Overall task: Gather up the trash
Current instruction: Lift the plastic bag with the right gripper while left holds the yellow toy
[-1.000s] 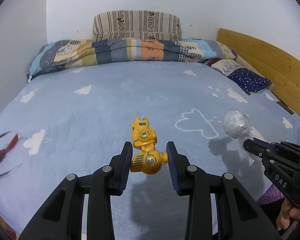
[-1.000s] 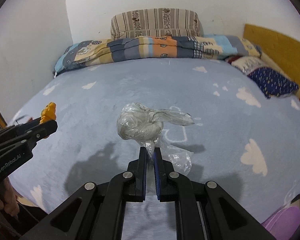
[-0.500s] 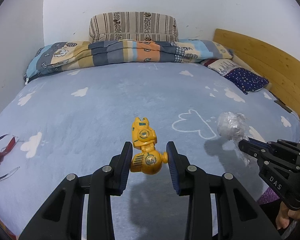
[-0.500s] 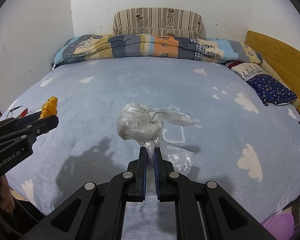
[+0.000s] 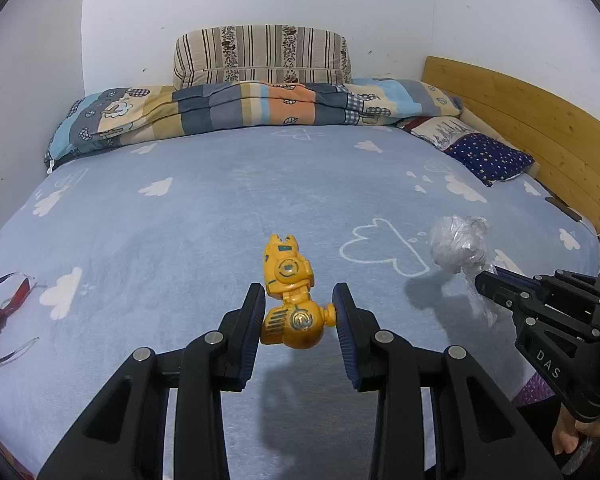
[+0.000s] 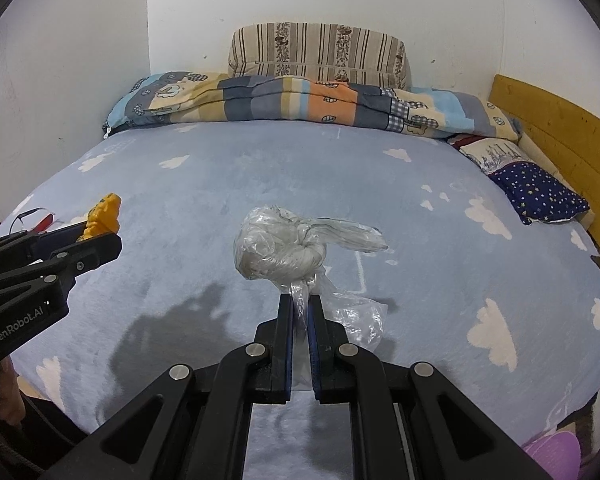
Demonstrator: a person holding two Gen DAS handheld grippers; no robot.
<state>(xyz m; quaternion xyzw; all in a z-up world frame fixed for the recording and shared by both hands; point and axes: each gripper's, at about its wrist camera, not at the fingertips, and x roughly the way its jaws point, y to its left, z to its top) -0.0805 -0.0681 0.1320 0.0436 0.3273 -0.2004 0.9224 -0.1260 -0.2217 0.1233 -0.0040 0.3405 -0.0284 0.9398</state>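
Both grippers are loaded and held above the bed (image 5: pixel 220 208) — this reads as the carry step, pickup done, drop-off not yet.

Left gripper (image 5: pixel 299 314): jaws partway closed, clamped on the round lower end of a yellow toy robot (image 5: pixel 290 292). The toy's body sticks up and forward past the fingertips, clear of the sheet; its shadow falls on the blanket below.

Right gripper (image 6: pixel 300 312): jaws almost together, pinching the twisted neck of a knotted clear plastic bag (image 6: pixel 284 252). The wad of the bag sits ahead of the tips, with a loose tail of film hanging to the right of the fingers.

In the left view the right gripper (image 5: pixel 485 282) and the bag (image 5: pixel 458 242) sit off to the right, well apart from the toy.

Still lying on the bed: a pair of glasses (image 5: pixel 0 312) with red trim near the left edge. Whether that counts as trash can't be judged from here.

No bin is clearly visible in either view; a purple object (image 6: pixel 552 454) shows at the lower right corner, identity unclear.

Next move, as a guess: swing both loads off the bed to whatever container is in use and open the jaws over it. The bag grip is on thin film, so slip is the risk — no jerks. The toy is held at 1 narrow point and could pivot.
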